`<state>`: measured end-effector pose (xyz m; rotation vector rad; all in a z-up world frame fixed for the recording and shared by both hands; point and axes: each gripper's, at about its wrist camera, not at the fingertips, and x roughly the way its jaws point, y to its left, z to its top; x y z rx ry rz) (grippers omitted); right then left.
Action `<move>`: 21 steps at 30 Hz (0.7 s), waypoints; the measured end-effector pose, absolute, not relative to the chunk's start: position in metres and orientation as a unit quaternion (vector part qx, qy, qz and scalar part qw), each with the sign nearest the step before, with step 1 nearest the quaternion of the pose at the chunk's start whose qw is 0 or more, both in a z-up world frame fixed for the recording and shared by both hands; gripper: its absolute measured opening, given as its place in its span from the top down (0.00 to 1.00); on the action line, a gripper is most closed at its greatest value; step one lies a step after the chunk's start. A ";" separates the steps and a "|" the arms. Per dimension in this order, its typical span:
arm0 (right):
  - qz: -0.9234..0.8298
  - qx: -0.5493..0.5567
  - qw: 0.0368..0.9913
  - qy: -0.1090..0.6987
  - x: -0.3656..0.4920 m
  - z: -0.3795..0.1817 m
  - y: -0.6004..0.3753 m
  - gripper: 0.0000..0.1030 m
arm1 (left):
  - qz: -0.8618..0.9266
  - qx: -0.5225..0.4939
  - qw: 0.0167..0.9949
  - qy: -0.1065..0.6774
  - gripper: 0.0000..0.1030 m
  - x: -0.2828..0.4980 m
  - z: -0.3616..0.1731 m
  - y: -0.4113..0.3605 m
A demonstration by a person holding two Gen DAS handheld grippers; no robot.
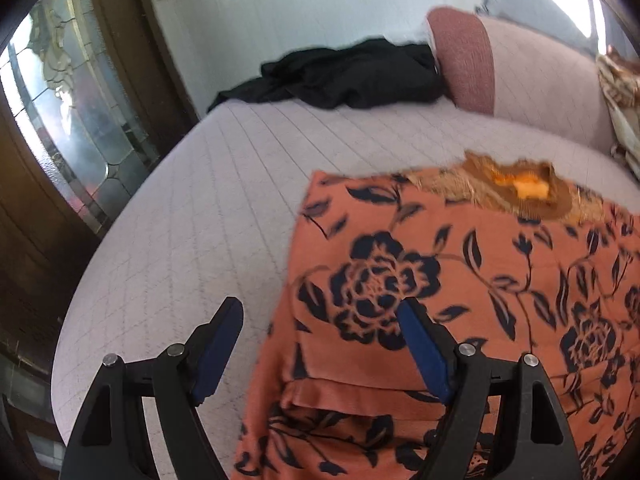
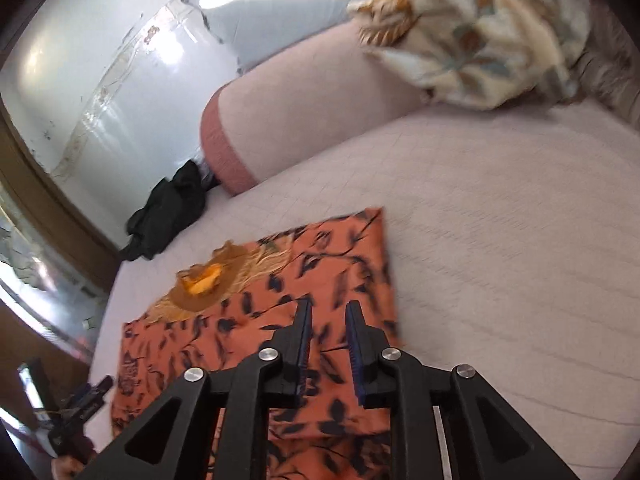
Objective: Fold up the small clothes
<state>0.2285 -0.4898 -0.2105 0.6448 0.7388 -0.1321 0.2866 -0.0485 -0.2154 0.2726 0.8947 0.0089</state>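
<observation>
The orange floral garment (image 1: 460, 300) lies flat on the pale quilted bed (image 1: 200, 208), its sides turned in so it forms a tidy rectangle with the brown neckline (image 1: 516, 188) at the far end; that looks to me like a fold part done, with the length yet to be doubled over. The left gripper (image 1: 320, 344) hangs over the garment's left edge with its jaws spread wide and nothing between them; one blue pad sits above bare bedding, the other above cloth, placed, I judge, to straddle that edge for a pinch. The right gripper (image 2: 328, 340) hovers over the garment's right half, jaws narrowed to a slim gap; I see no cloth pinched in it. Both point downward at the near part of the garment, which suggests the next grab is the lower hem. A black garment (image 2: 168, 208) is heaped by the pink bolster (image 2: 304, 132); a cream patterned cloth (image 2: 480, 32) lies on the bolster's far end, both well apart from the work, presumably waiting.
</observation>
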 end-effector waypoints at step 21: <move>0.003 0.230 0.888 0.397 0.266 -0.226 -0.436 0.66 | -0.049 0.163 0.897 0.407 0.22 0.264 -0.212 -0.094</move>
